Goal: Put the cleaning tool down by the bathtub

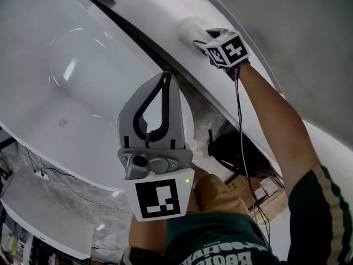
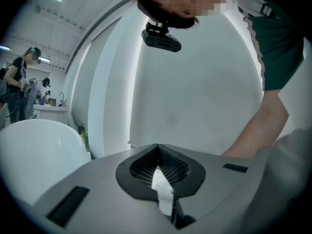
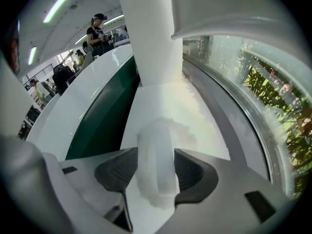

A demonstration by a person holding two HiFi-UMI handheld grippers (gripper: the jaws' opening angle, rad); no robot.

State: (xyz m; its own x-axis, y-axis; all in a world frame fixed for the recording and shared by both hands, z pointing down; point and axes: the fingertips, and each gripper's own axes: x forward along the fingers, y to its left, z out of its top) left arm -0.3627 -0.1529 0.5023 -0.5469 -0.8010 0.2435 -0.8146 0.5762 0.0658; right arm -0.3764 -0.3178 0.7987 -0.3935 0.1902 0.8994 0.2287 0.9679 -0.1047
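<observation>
The cleaning tool (image 1: 187,29) is a white, fuzzy piece that rests on the broad white ledge (image 1: 149,15) along the bathtub (image 1: 71,65). My right gripper (image 1: 199,42) points down at it from the right. In the right gripper view the tool (image 3: 156,155) stands between the two dark pads of the right gripper (image 3: 155,172); the jaws are open, with a thin gap on the right side. My left gripper (image 1: 165,76) hovers over the tub's edge, shut with nothing in it. Its tips meet in the left gripper view (image 2: 157,147).
A white upright post (image 3: 146,33) rises from the ledge just beyond the tool. A dark bag (image 1: 231,153) and cardboard boxes (image 1: 265,189) lie on the floor below my right arm. A glass wall with plants (image 3: 282,106) runs at the right. People stand far off (image 3: 97,30).
</observation>
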